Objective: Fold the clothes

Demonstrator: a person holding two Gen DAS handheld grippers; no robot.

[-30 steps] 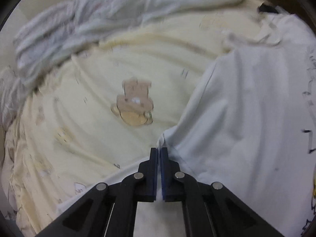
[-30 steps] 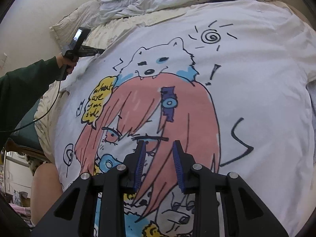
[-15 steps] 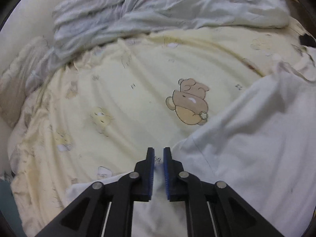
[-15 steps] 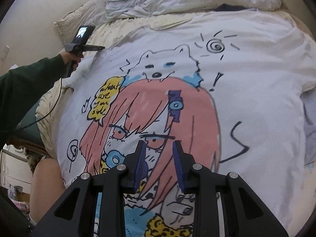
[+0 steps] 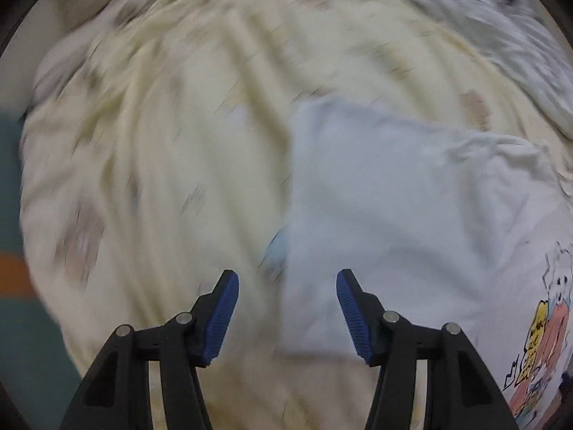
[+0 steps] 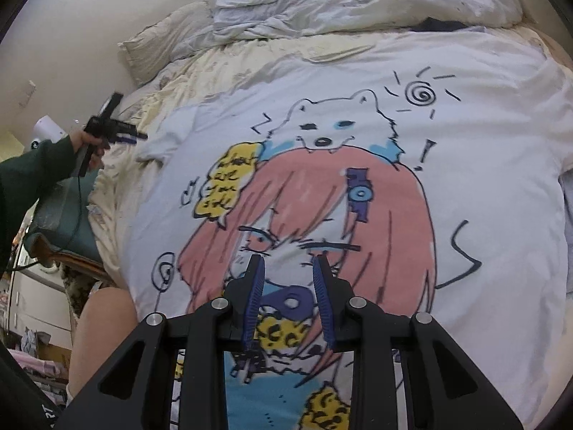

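Note:
A white T-shirt [image 6: 465, 125] with a big pink-haired cartoon print lies spread flat on the bed. Its left sleeve [image 5: 394, 186] lies flat on the yellow sheet in the blurred left wrist view. My left gripper [image 5: 286, 279] hangs above the sleeve's edge with its jaws opening and nothing between the pads. In the right wrist view the left gripper [image 6: 132, 135] sits left of that sleeve, held by a hand. My right gripper [image 6: 288, 265] hovers over the print near the hem, jaws partly apart and empty.
A crumpled grey-white duvet [image 6: 358, 0] and a pillow [image 6: 168, 32] lie at the head of the bed. The yellow patterned sheet [image 5: 161, 143] covers the mattress. A green sleeve [image 6: 32, 168] and a bare knee [image 6: 104, 322] are at the bed's left edge.
The left gripper let go of the sleeve, opened wide, rolled and swung away toward the bed's left edge. The right gripper lifted a little over the print, jaws unchanged.

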